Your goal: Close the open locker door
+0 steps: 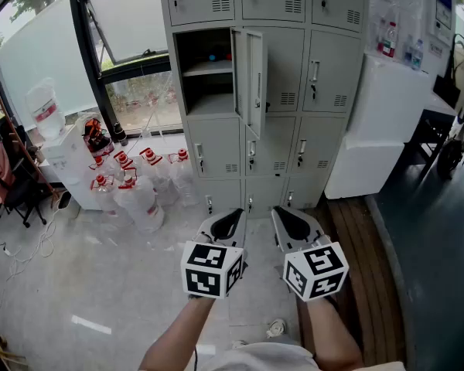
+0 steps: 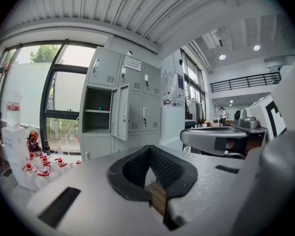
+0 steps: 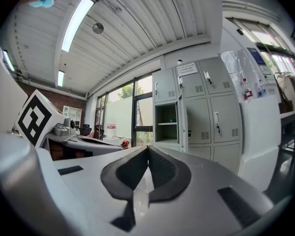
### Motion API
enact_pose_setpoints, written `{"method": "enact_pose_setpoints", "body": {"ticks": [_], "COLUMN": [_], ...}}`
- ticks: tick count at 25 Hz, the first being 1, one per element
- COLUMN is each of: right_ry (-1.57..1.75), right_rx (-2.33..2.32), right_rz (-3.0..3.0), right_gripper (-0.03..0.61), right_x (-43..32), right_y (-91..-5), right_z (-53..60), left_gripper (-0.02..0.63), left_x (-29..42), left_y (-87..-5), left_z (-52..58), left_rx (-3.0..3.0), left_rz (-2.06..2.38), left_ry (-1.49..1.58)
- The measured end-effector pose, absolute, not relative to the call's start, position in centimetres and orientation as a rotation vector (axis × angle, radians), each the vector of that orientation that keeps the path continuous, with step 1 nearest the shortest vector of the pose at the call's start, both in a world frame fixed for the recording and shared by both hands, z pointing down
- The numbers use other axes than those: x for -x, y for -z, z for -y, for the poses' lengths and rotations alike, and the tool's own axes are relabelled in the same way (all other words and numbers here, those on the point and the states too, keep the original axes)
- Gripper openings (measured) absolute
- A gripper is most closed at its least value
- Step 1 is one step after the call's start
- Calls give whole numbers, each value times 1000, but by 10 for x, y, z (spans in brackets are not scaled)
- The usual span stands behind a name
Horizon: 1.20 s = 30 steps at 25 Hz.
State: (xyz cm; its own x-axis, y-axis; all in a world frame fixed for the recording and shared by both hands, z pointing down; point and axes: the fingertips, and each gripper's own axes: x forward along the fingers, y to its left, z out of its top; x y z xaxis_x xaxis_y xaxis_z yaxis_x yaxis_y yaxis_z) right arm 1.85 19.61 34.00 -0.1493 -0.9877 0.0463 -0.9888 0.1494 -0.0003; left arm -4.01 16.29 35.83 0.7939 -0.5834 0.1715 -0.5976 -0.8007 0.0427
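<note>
A grey bank of lockers (image 1: 294,83) stands against the far wall. One locker door (image 1: 253,79) in the second row hangs open, swung out to the right, baring a compartment with a shelf (image 1: 206,68). The same open door (image 2: 120,111) shows in the left gripper view and edge-on (image 3: 180,123) in the right gripper view. Both grippers hang low in front of me, well short of the lockers. My left gripper (image 1: 230,216) is shut with nothing in it. My right gripper (image 1: 282,214) is shut and empty too.
Several clear water jugs with red caps (image 1: 131,184) crowd the floor left of the lockers, by a water dispenser (image 1: 50,122). A white cabinet (image 1: 387,122) stands right of the lockers. Wooden planks (image 1: 363,253) run along the floor at right.
</note>
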Motion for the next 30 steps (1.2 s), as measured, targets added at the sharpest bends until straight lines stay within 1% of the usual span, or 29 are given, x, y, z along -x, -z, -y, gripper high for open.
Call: {"method": "enact_pose_setpoints", "body": {"ticks": [7, 13, 30], "right_ry": [-65, -95, -143], "right_rx": [-2053, -2044, -1980], "right_rz": [2335, 2351, 2451], "right_gripper": [6, 6, 6], "right_x": [-24, -38, -144], "right_y": [-346, -353, -361], "right_z": [-188, -166, -65], "left_gripper": [6, 6, 6], "left_x": [40, 26, -72], "left_y": [-361, -365, -370], "left_z": [-155, -134, -39], "left_rx": [-2890, -2886, -2857], "left_rz": [946, 950, 1057], "left_ry": [-222, -235, -319]}}
